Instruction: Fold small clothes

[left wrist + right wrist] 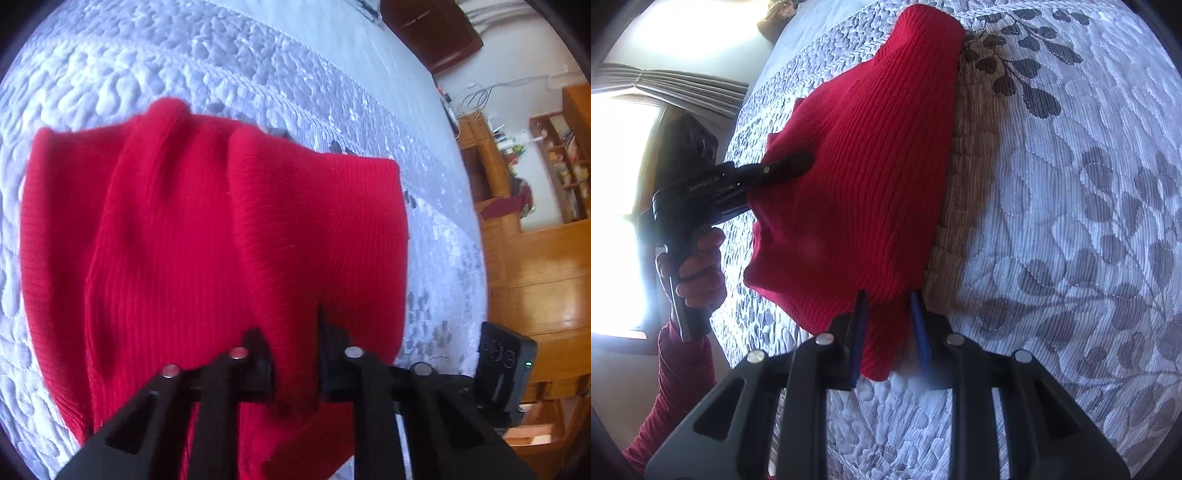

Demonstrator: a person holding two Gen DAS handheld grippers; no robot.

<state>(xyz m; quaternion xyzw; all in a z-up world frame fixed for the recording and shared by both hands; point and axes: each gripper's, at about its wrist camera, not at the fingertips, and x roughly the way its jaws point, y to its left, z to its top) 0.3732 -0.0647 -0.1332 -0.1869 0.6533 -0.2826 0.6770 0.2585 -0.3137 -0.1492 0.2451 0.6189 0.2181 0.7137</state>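
red knit garment (207,236) on quilted bedspread (110,74); we see left gripper (295,354) and right gripper (890,325) each clamping its near edge.

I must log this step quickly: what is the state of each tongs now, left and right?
Left tongs: closed on an edge of the red sweater.
Right tongs: closed on another edge of the same sweater.

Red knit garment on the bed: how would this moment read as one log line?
item: red knit garment | surface: quilted bedspread | left gripper: shut on garment edge | right gripper: shut on garment corner | fold: not finished
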